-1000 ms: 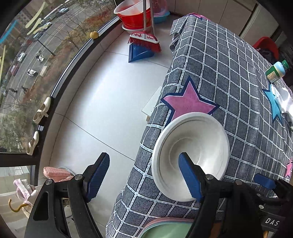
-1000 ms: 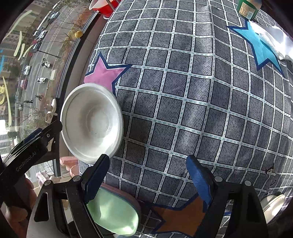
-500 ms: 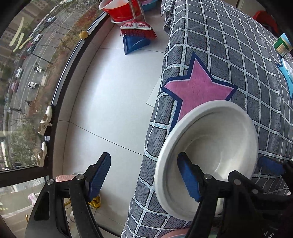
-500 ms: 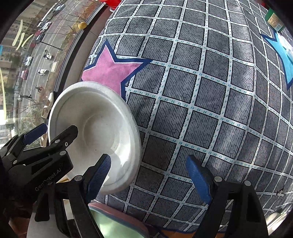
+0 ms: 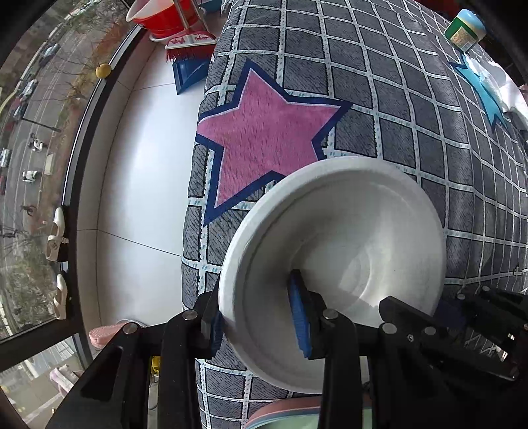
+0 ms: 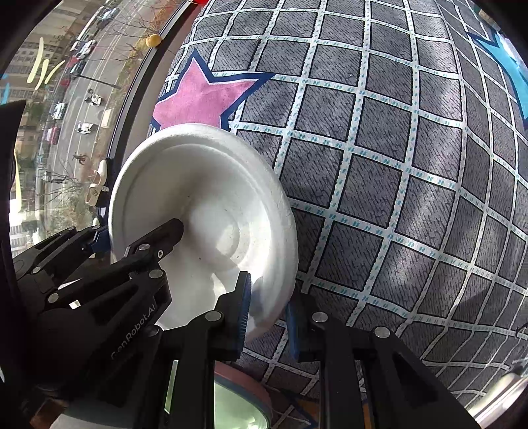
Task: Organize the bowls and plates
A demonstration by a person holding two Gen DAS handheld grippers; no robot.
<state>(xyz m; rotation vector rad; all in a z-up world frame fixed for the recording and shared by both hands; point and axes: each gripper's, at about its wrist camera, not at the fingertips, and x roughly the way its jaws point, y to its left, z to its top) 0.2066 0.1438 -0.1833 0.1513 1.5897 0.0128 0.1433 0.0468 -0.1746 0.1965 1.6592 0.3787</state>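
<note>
The white bowl (image 5: 346, 250) sits at the table's edge on the checked cloth (image 5: 412, 109), just below a pink star (image 5: 264, 132). The left gripper (image 5: 260, 321) has just closed on the bowl's near-left rim; the right gripper (image 6: 269, 318) has just closed on its near-right rim. A green plate (image 6: 237, 406) lies close below. A jar (image 5: 465, 29) stands well apart; a broom (image 5: 191, 46) is on the floor.
</note>
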